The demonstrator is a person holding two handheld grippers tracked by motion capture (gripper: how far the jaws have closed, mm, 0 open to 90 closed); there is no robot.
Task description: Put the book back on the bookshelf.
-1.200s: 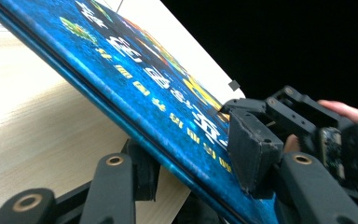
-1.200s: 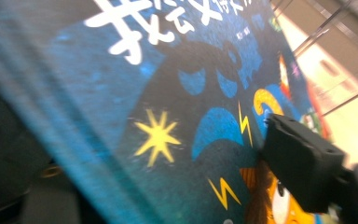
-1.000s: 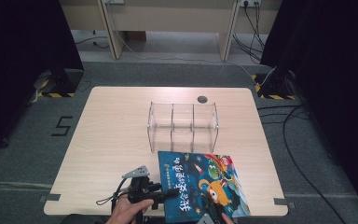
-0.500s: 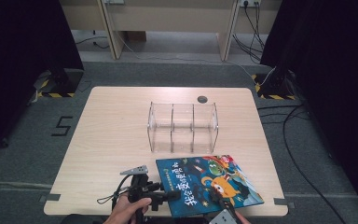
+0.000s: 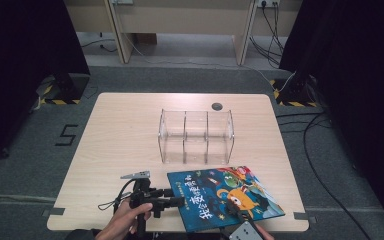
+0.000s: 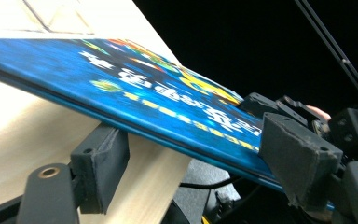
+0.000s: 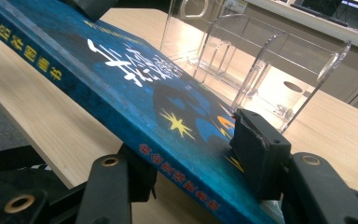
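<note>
Here, a blue picture book sits raised at the tabletop's near edge, just before the clear divider rack. Right gripper clamps its near edge; left gripper pinches the spine side. Stiff, glossy, probably slippery: best gripped by the edges.

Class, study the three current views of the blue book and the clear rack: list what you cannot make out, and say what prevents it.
- Right gripper, high view: its body is cut off by the bottom edge.
- Book title, left gripper view: blurred, unreadable.
- Book's underside, all views: hidden by its own cover.
- Left gripper fingers' contact with the book, high view: too small to judge.
- Clear rack far end, right gripper view: cut off by the top edge.
</note>
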